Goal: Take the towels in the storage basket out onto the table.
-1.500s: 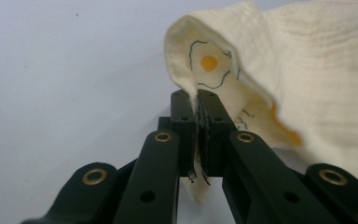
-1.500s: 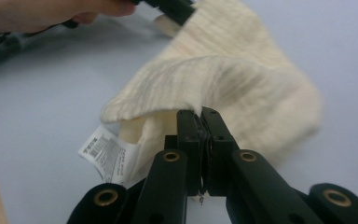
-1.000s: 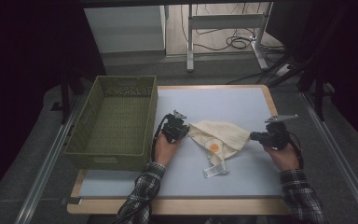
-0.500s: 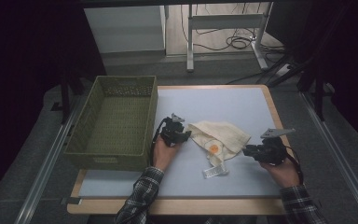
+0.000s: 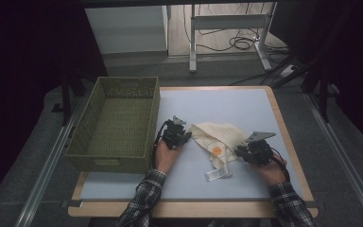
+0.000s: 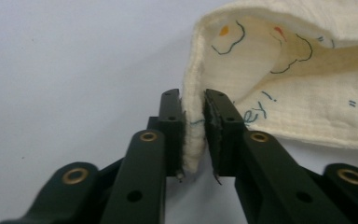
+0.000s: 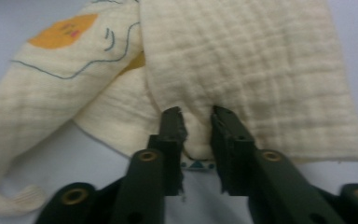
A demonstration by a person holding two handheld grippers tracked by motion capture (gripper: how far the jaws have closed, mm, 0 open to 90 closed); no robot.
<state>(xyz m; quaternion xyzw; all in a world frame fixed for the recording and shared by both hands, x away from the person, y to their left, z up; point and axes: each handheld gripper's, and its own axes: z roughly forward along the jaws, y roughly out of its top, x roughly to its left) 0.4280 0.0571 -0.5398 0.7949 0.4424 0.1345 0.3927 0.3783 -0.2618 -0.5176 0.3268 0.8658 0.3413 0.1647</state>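
Observation:
A cream muslin cloth [image 5: 217, 137] with an orange print lies crumpled in the middle of the pale blue table [image 5: 227, 101]. My left gripper [image 5: 188, 135] is at its left edge. In the left gripper view the jaws [image 6: 195, 100] have just been closing and pinch the folded hem of the cloth [image 6: 298, 93]. My right gripper [image 5: 240, 150] is at the cloth's near right edge. Its jaws [image 7: 196, 114] have also just been closing, and a raised fold of the cloth [image 7: 242, 56] is squeezed between them. A white label [image 5: 217, 174] trails from the cloth toward the person.
A green woven basket [image 5: 153, 123] stands on the table's left side, close beside my left gripper. Both plaid-sleeved forearms come in over the wooden front edge [image 5: 194, 208]. Dark floor and a desk frame [image 5: 227, 28] lie beyond the table.
The right gripper has moved left and toward the person, down onto the cloth's near right edge. The cloth's right side is more bunched. The left gripper has stayed at the left hem.

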